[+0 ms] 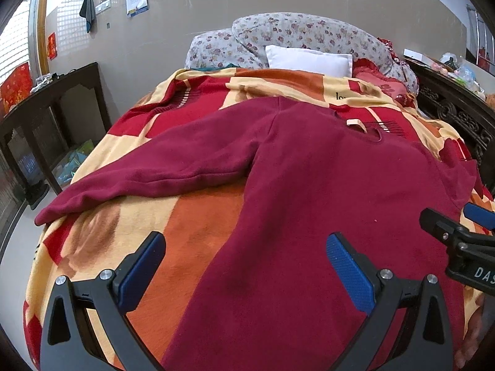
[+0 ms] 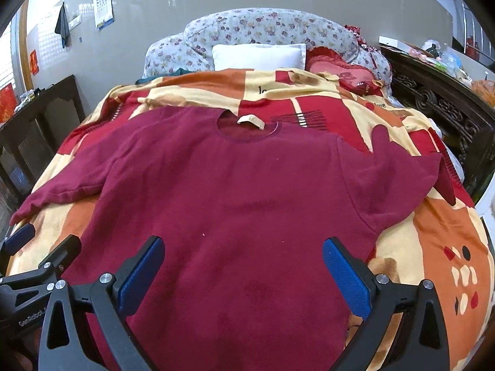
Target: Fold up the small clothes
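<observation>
A dark red long-sleeved sweater [image 2: 235, 204] lies flat, front up, on the bed, its collar with a cream label [image 2: 251, 121] at the far end. It also shows in the left wrist view [image 1: 324, 191], with its left sleeve [image 1: 148, 173] stretched out toward the bed's left edge. The right sleeve [image 2: 393, 167] is bunched at the right. My left gripper [image 1: 246, 266] is open above the hem's left part. My right gripper [image 2: 243, 269] is open above the hem's middle. Both are empty. Each gripper shows at the edge of the other's view.
The bed carries an orange, red and cream patterned blanket [image 2: 445, 247]. A white pillow [image 2: 258, 55] and floral bedding [image 2: 272, 27] lie at the head. A dark wooden table [image 1: 52, 114] stands at the left and a carved dark cabinet [image 2: 445, 105] at the right.
</observation>
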Motion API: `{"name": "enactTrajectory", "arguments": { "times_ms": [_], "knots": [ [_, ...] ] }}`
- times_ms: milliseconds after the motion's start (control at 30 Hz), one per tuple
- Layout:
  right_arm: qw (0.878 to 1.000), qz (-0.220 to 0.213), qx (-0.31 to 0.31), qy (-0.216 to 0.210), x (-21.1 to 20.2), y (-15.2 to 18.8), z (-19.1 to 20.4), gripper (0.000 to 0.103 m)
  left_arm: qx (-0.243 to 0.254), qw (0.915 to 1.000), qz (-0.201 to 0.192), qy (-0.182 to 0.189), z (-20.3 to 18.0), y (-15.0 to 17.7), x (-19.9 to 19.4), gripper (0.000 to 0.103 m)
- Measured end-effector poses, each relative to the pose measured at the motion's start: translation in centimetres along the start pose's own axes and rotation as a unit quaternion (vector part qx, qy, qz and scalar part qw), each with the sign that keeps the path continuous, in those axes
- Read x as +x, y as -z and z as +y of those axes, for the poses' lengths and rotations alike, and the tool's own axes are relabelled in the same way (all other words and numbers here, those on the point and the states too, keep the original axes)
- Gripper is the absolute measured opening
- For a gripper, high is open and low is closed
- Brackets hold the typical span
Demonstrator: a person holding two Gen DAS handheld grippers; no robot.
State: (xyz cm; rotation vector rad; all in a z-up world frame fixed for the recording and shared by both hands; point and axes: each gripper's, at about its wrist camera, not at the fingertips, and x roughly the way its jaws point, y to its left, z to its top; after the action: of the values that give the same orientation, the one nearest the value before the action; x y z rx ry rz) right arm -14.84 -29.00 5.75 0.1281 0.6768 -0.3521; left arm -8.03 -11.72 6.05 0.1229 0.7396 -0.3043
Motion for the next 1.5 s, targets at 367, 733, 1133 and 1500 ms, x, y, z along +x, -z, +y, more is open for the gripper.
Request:
{"name": "enactTrajectory", "arguments": {
  "times_ms": [367, 733, 1133, 1500],
  "knots": [
    [1.000, 0.025, 0.013, 0.005, 2.2, 0.0, 0.0, 0.103, -0.007, 0.9999, 0.013, 0.003, 0.3, -0.1, 1.4, 0.103],
    [1.000, 0.029, -0.002, 0.003, 2.4, 0.1, 1.0, 0.103, -0.011, 0.9999, 0.013, -0.002, 0.7, 0.0, 1.7, 0.103],
    [0.999, 0.036, -0.010, 0.003, 2.6, 0.1, 2.4, 0.103, -0.023, 0.9996, 0.016, -0.004, 1.5, -0.1, 1.7, 0.103],
    [0.999, 0.043, -0.028, 0.002, 3.0, 0.1, 4.3, 0.103, -0.039, 0.9990, 0.018, -0.011, 2.8, -0.3, 1.8, 0.103]
  ]
}}
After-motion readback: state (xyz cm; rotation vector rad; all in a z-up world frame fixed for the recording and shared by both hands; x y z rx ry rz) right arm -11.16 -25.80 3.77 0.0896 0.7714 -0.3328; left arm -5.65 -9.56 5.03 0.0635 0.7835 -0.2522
